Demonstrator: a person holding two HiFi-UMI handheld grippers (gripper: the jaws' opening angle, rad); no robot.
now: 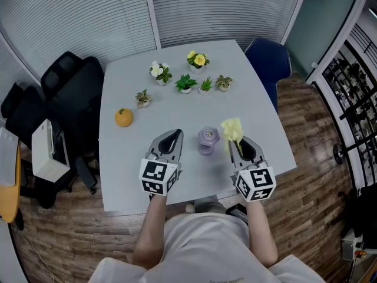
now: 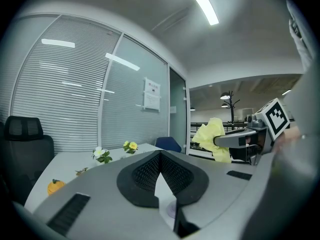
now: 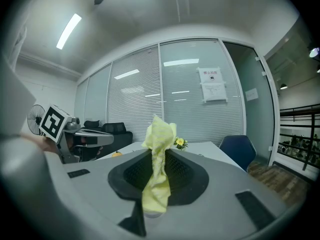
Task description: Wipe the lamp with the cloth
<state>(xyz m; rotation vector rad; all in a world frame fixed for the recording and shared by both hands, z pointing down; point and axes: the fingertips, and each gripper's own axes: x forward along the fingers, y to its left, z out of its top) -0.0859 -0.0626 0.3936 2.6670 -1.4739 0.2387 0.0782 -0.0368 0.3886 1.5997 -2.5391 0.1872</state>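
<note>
Left tongs (image 1: pixel 174 134) are sitting closed and empty over the worktop (image 1: pixel 118 170); right tongs (image 1: pixel 235 140) are pinching the yellow cloth (image 1: pixel 232 128), just right of the purple lamp (image 1: pixel 208 139).

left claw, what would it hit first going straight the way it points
Probably the leafy green potted plant across the table, passing left of the lamp. The left claw tips slightly down, so it may touch the table first; depth is unclear.
</note>
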